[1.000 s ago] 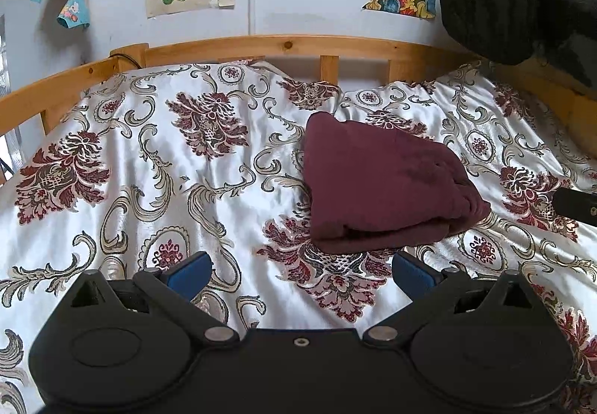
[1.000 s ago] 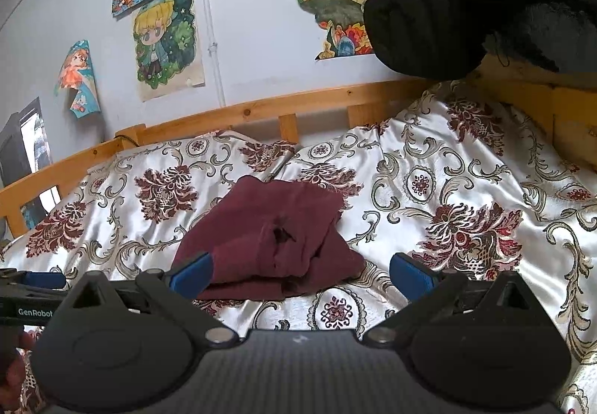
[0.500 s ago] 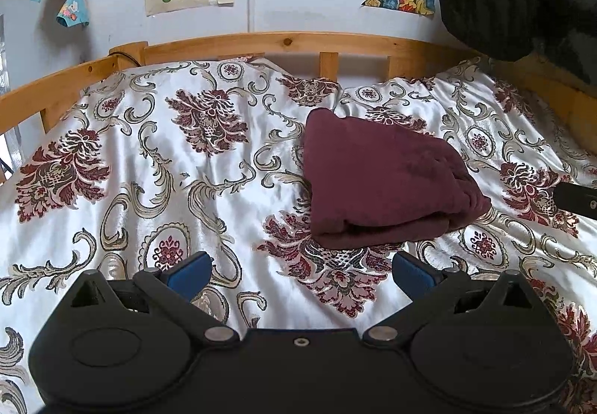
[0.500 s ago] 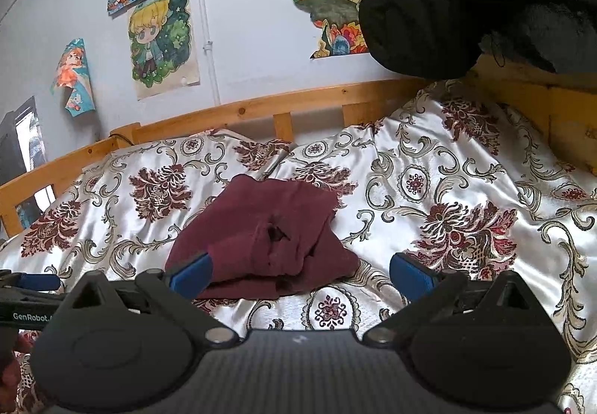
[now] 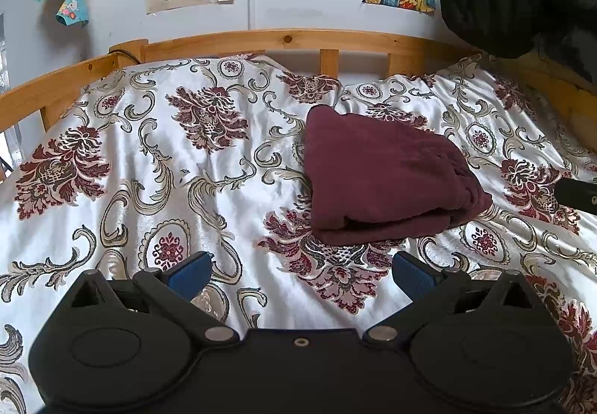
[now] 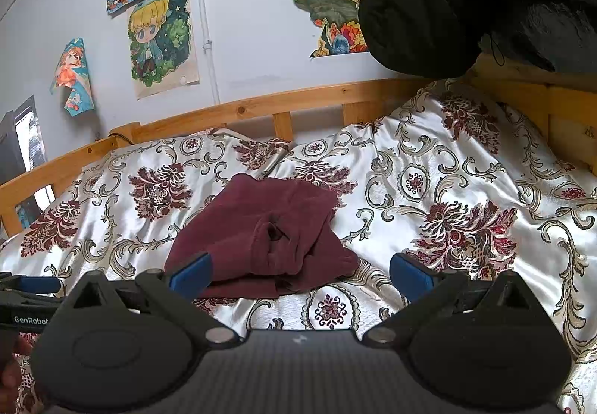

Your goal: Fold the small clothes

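A folded maroon garment (image 5: 388, 175) lies mid-bed on the floral bedspread (image 5: 156, 168); the left gripper (image 5: 302, 270) and right gripper (image 6: 298, 272) hang spread, empty.

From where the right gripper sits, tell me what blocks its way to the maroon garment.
Nothing visible. The right gripper is open, with only bare bedspread between its fingers and the garment.

A wooden bed (image 5: 287, 39) with floral bedspread (image 5: 168, 160) carries folded maroon garment (image 5: 380, 171).
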{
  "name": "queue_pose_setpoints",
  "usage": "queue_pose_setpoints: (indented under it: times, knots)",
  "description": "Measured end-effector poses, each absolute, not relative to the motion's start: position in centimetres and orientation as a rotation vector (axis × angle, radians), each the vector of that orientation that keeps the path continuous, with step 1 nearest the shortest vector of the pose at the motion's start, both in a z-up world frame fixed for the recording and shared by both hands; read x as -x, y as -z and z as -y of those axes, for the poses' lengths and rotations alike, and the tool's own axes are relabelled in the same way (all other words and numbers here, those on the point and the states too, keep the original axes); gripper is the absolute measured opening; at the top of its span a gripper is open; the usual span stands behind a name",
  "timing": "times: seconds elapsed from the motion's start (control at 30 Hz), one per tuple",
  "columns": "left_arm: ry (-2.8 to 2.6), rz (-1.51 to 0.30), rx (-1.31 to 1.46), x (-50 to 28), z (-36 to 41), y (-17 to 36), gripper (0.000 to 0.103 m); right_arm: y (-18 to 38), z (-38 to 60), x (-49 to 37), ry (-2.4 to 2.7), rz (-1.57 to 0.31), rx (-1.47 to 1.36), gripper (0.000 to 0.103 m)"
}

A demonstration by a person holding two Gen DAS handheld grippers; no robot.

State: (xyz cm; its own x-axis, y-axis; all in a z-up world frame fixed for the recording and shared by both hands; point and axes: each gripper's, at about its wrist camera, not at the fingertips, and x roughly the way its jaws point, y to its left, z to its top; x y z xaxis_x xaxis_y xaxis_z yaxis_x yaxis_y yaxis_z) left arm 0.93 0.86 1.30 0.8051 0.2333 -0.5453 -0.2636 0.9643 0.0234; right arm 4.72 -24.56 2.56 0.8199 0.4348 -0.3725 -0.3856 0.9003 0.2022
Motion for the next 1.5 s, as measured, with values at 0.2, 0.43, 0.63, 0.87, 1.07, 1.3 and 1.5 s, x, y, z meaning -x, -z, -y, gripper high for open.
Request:
queue_pose_setpoints:
  times: [0.2,0.43,0.63,0.87,1.07,1.3,1.5]
  knots:
    - [-0.266,-0.577,0.054,-0.93,-0.84,-1.28,0.102,-2.47,24.56,-4.76,-0.437,-0.429,-0.120,0.103]
    - [-0.266,-0.576,0.055,-0.91,-0.83,-1.25,0.102,-2.38,24.65,-4.83,-0.437,-0.431,-0.120,0.103]
    - [-0.266,-0.576,0.056,-0.91,-0.82,-1.23,0.102,-2.18,24.62,-4.90,-0.434,-0.435,-0.119,0.103]
    - [-0.259,-0.569,0.066,-0.77,-0.80,-1.07,0.102,-2.21,24.64,-4.90,-0.436,-0.438,-0.118,0.103]
    - [-0.320,-0.564,-0.023,-0.85,-0.17,-1.35,0.102,-2.00,24.66,-4.98,-0.433,-0.445,-0.115,0.103]
    - [-0.321,-0.562,-0.002,-0.70,-0.52,-1.57,0.102,-1.94,24.63,-5.01,-0.432,-0.453,-0.111,0.103]
    - [-0.344,-0.552,-0.033,-0.71,-0.44,-1.60,0.102,-1.90,24.39,-5.06,-0.429,-0.465,-0.106,0.103]
